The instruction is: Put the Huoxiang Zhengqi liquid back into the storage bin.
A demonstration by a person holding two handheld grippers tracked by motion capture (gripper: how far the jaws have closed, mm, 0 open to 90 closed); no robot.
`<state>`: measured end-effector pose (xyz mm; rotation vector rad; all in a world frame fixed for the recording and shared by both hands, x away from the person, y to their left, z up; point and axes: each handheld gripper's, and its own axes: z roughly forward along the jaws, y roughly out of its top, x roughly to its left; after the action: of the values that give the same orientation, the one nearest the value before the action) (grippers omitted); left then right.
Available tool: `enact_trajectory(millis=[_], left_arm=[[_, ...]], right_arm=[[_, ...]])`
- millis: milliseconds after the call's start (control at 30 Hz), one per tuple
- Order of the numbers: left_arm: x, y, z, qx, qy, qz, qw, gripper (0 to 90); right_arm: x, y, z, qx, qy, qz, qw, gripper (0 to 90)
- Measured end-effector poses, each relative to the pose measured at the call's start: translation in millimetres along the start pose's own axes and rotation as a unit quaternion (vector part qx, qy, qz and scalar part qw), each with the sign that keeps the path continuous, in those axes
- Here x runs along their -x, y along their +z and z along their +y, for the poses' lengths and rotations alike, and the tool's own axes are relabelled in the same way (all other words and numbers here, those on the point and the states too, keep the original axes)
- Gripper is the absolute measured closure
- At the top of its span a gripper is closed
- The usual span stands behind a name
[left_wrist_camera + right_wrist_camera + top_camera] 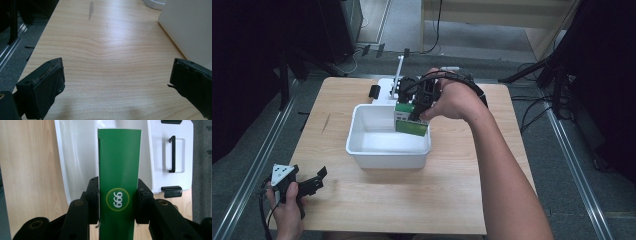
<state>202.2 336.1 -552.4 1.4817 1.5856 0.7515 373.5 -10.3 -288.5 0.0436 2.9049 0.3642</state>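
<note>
**Two tongs at the bench: one idle, one gripping a green box**

Two tongs are at a wooden bench point(412, 200). Nearest the person, the left tongs point(319, 179) sit low at the front-left corner of the bench, held in the left hand point(287, 207). In the left gripper view the jaws stand wide apart, with nothing but bare wood between them.

At mid-bench stands a white tub point(387, 155), rectangular and open-topped. Its near wall faces the person.

Above the tub's far right corner, the right hand point(457, 100) holds the right tongs point(414, 112) pointing downward. The jaws are clamped on both sides of a green box point(118, 170), a narrow carton carrying a round yellow-ringed "999" mark. In the high view the green box hangs tilted, its lower end inside the tub, close to the right wall.

Beyond the tub, at the far edge of the bench, lies a white lid point(172, 155) with black clips.
</note>
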Motion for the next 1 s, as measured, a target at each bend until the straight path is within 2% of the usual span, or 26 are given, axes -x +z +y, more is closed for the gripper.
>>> enact_trajectory(millis=[167, 333, 367, 433, 500, 800, 1000], left_arm=[[0.1, 0.0, 0.0, 0.000, 0.000, 0.000, 1.0000, 0.6], [-0.1, -0.2, 0.0, -0.001, 0.001, 0.000, 1.0000, 0.6], [-0.3, -0.2, 0.0, -0.001, 0.000, 0.000, 1.0000, 0.6], [-0.1, -0.3, 0.0, -0.001, 0.000, 0.000, 1.0000, 0.6], [-0.1, -0.3, 0.0, -0.001, 0.000, 0.000, 1.0000, 0.6], [0.0, -0.4, 0.1, -0.002, 0.000, 0.000, 1.0000, 0.6], [-0.2, -0.2, 0.1, -0.003, 0.000, 0.000, 1.0000, 0.6]], right_arm=[[-0.2, 3.3, -0.2, -0.011, -0.005, -0.009, 0.9999, 64.6], [1.3, 12.5, 1.5, -0.020, -0.012, -0.007, 0.9997, 64.6], [0.6, 13.6, 1.6, -0.025, -0.005, -0.008, 0.9997, 64.5], [2.5, 17.8, 1.9, -0.023, -0.014, -0.010, 0.9996, 64.5], [1.8, 19.5, 1.5, -0.028, -0.008, -0.011, 0.9995, 64.5], [2.7, 48.9, -2.6, -0.033, -0.034, -0.001, 0.9989, 64.5], [3.6, 64.2, -2.9, -0.038, -0.031, 0.008, 0.9988, 64.5]])
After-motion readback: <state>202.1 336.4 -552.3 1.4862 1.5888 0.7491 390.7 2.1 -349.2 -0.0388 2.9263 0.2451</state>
